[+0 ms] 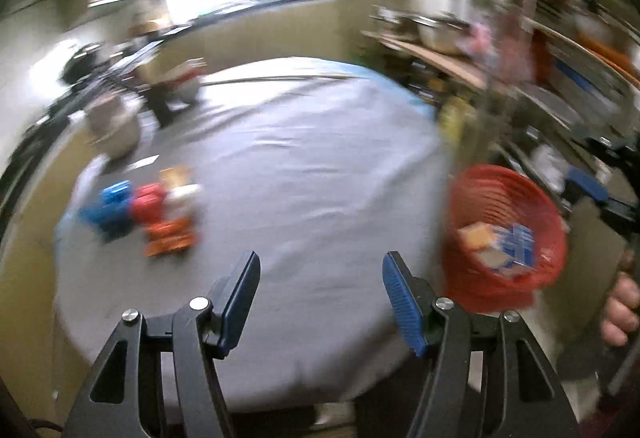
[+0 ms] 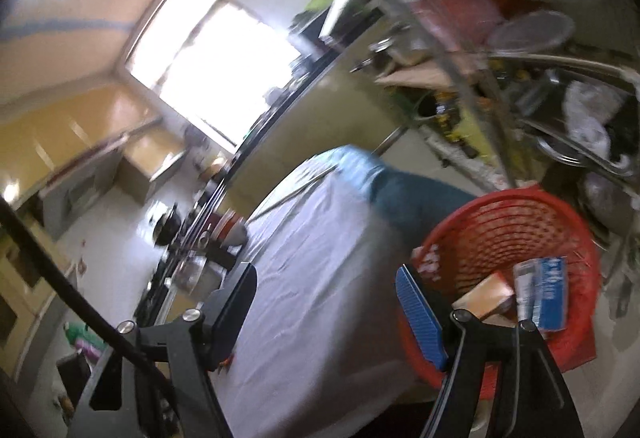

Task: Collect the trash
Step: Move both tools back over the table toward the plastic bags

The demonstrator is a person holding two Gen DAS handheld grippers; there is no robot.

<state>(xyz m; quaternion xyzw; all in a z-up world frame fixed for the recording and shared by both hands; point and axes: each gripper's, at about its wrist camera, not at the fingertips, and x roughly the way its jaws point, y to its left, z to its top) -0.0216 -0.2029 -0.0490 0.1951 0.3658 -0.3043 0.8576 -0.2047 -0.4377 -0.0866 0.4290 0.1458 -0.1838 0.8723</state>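
A red mesh basket point(image 1: 468, 198) stands off the right edge of a table with a grey cloth point(image 1: 304, 174). It holds a tan carton point(image 1: 476, 234) and a blue box point(image 1: 518, 242). A blurred pile of trash lies at the table's left: a blue packet point(image 1: 110, 204), a red packet point(image 1: 150, 202) and an orange wrapper point(image 1: 170, 238). My left gripper point(image 1: 320, 302) is open and empty above the table's near part. My right gripper point(image 2: 326, 308) is open and empty beside the basket point(image 2: 500, 222), with the carton point(image 2: 486, 296) and blue box point(image 2: 548, 292) inside.
Cluttered metal shelves point(image 1: 540, 50) stand at the right behind the basket. A metal pot point(image 1: 114, 124) and dark kitchenware sit at the table's far left. A bright window point(image 2: 212, 66) lies beyond. The other gripper's blue pad point(image 1: 588, 184) shows at far right.
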